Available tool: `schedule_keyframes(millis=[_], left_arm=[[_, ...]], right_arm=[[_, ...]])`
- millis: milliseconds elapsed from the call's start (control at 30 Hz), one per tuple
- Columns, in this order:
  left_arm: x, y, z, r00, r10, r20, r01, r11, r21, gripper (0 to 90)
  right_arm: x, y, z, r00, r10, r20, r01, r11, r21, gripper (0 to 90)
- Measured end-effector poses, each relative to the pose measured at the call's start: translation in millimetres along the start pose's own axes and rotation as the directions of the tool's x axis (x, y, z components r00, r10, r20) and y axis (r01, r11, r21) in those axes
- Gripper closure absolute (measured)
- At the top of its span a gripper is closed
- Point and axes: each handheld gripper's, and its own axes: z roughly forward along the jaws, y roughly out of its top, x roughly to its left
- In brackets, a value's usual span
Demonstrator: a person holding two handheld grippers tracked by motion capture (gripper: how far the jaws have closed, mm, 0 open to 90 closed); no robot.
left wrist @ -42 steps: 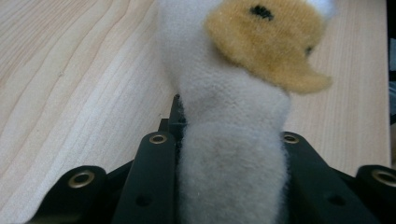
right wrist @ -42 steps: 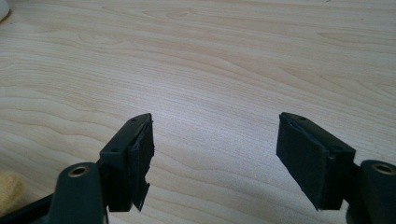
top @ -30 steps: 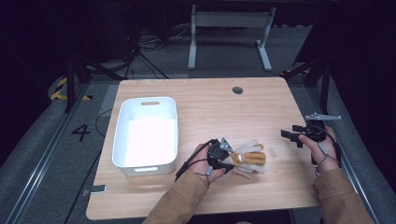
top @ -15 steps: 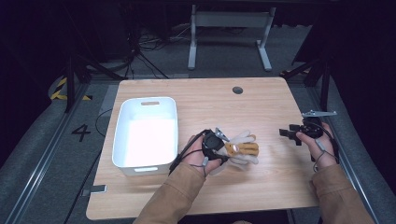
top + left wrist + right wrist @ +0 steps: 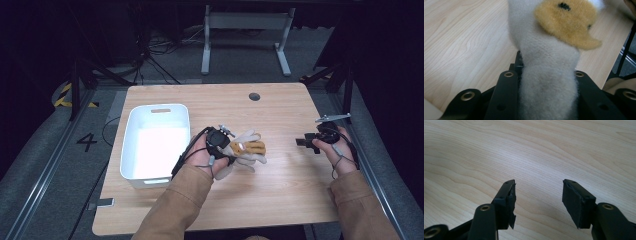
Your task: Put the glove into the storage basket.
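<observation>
The left tongs (image 5: 235,146) are clamped on a pale plush toy (image 5: 248,150) with a tan patch, holding it at the middle of the worktop (image 5: 280,195), just right of the white bin (image 5: 131,159). The right tongs (image 5: 301,142), well apart near the right edge, have just been closing with nothing between them and stand partly open above bare wood.

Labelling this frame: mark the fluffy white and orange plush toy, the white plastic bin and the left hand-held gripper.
fluffy white and orange plush toy (image 5: 549,75), left gripper view, white body.
white plastic bin (image 5: 131,146), high view, left rim.
left hand-held gripper (image 5: 231,145), high view, between its fingertips.
</observation>
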Motion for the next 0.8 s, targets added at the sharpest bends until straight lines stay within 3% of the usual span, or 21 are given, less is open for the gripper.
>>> schedule_keyframes(millis=[333,500,800], left_arm=[[15.7,5.5,-23.8,0.9954,-0.094,-0.020,0.094,0.9955,0.014,71.9],[26.2,8.2,-30.7,0.9864,-0.159,-0.044,0.160,0.9868,0.026,71.9],[38.0,17.2,-40.0,0.9684,-0.230,-0.096,0.235,0.9710,0.044,71.9]], right_arm=[[2.4,5.4,2.4,0.9999,-0.009,-0.012,0.009,1.000,0.010,44.8],[1.5,6.0,1.8,0.9997,-0.005,-0.022,0.006,1.000,0.015,44.8],[0.6,6.2,-2.1,0.9994,-0.009,-0.034,0.010,1.000,0.014,44.8]])
